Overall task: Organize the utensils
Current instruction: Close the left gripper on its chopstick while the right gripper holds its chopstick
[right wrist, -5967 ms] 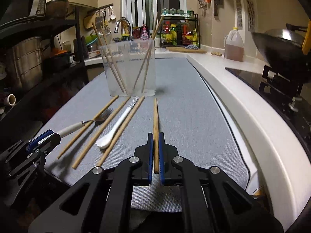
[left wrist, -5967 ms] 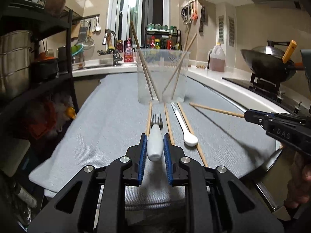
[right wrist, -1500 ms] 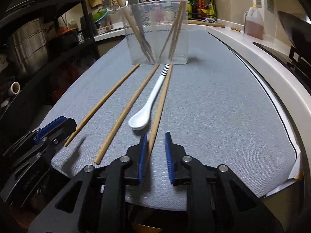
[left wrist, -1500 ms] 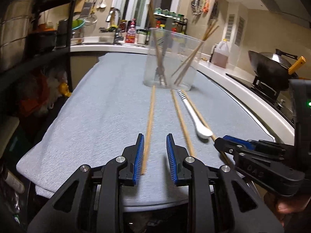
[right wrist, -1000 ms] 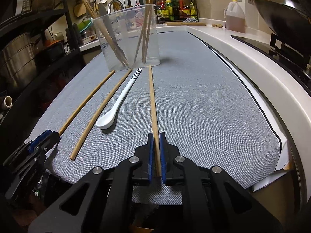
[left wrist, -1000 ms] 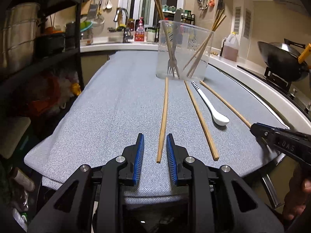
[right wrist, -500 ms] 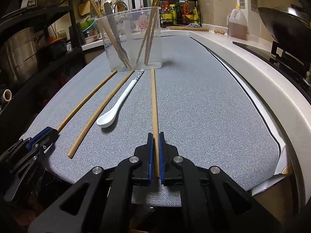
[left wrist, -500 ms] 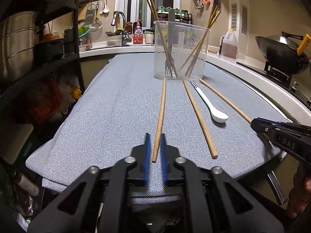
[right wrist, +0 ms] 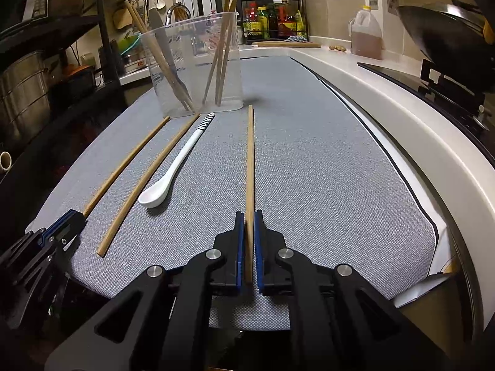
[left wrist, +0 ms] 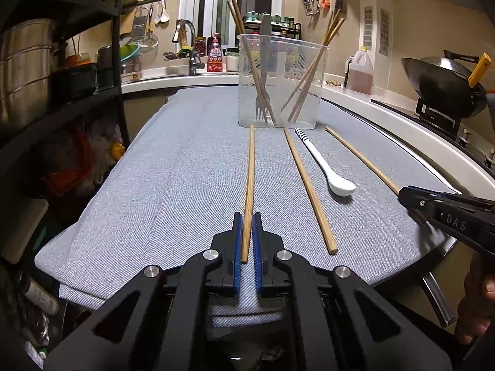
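A clear plastic cup (left wrist: 278,83) stands on the grey mat (left wrist: 185,185), holding a fork and several chopsticks. In front of it lie three wooden chopsticks and a white spoon (left wrist: 328,170). My left gripper (left wrist: 246,216) is shut on the near end of the leftmost chopstick (left wrist: 250,167). My right gripper (right wrist: 249,215) is shut on the near end of the rightmost chopstick (right wrist: 250,154). Between them rest the loose middle chopstick (left wrist: 306,185) and the spoon (right wrist: 173,170). Each gripper shows in the other's view: right gripper (left wrist: 405,193), left gripper (right wrist: 72,216).
A black shelf rack (left wrist: 62,92) with pots lines the left side. A wok (left wrist: 442,83) sits on the stove at the right, past the white counter edge (right wrist: 402,117). A sink and bottles stand behind the cup. The mat's near edge hangs just under both grippers.
The left jaws have come together on the leftmost chopstick's near end. The right gripper has stayed shut on its chopstick, in about the same place.
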Tool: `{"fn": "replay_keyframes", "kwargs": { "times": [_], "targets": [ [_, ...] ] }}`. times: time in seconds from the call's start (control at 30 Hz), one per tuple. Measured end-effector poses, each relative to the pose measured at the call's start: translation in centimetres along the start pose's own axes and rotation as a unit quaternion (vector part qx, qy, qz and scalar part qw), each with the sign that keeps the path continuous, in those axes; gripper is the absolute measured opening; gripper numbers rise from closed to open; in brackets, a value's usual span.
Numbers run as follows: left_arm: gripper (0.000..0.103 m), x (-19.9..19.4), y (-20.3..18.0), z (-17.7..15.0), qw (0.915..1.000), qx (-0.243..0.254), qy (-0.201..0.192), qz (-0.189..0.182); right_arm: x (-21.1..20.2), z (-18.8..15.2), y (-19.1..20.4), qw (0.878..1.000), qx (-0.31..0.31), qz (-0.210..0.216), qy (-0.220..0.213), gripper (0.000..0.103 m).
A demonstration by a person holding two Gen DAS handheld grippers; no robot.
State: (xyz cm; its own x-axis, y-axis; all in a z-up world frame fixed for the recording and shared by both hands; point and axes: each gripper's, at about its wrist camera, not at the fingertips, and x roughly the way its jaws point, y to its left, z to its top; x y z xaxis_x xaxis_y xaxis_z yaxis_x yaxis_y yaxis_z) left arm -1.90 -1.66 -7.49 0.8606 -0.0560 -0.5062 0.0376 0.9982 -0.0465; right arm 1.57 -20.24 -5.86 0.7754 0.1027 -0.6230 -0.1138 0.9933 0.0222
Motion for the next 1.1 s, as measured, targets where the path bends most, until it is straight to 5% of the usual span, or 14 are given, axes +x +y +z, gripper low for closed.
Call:
{"fn": "replay_keyframes", "kwargs": {
  "times": [1.1],
  "targets": [
    [0.006, -0.7, -0.1, -0.2, 0.9997, 0.007, -0.020, 0.008, -1.1, 0.6, 0.2, 1.000, -0.010, -0.007, -0.021, 0.006]
  ]
}}
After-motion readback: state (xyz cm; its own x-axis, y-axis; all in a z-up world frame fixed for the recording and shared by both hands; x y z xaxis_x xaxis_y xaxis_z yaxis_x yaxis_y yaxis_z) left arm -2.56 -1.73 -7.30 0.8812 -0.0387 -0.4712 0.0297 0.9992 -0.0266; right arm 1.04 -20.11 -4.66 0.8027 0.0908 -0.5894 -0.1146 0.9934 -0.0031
